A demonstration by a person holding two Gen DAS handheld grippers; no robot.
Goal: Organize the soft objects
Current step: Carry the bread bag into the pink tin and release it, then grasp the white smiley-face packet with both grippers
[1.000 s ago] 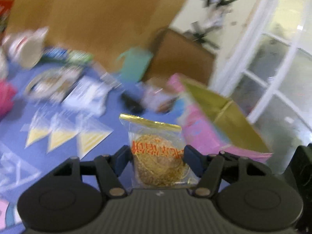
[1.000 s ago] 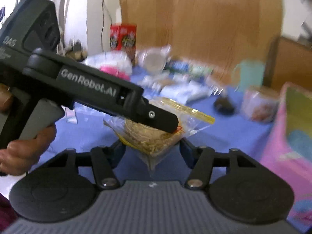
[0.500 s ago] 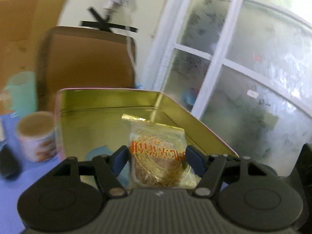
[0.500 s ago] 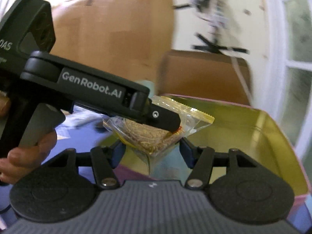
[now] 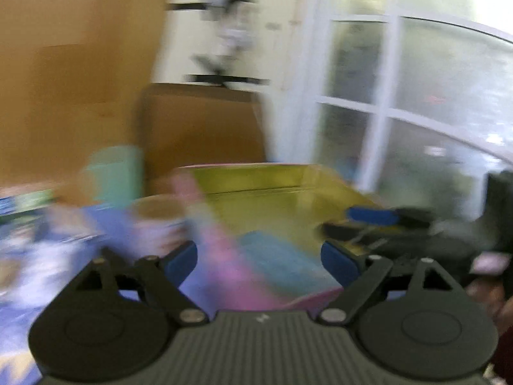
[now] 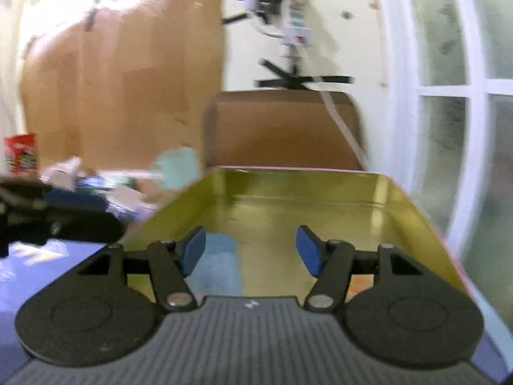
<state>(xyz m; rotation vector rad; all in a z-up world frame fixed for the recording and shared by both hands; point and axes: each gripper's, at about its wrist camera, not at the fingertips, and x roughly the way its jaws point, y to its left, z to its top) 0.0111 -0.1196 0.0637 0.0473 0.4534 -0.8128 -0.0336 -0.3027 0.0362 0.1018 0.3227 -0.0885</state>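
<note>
Above the gold tin (image 6: 320,205), the right gripper (image 6: 250,250) stood with its blue pads spread wide and nothing between them. The left gripper (image 5: 259,258) was likewise spread and empty (its view badly smeared by motion). Inside the tin lay a pale blue soft thing (image 6: 218,266), perhaps a cloth, near the left wall. Behind the tin stood a brown cardboard box (image 6: 282,128), with a teal cup (image 6: 176,166) to its left.

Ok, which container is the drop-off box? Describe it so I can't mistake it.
Look right of the blue-covered table, before the white-framed window. The open tin there sits just beyond the right gripper. Unlike the brown cardboard box behind, its inside is shiny gold.
</note>
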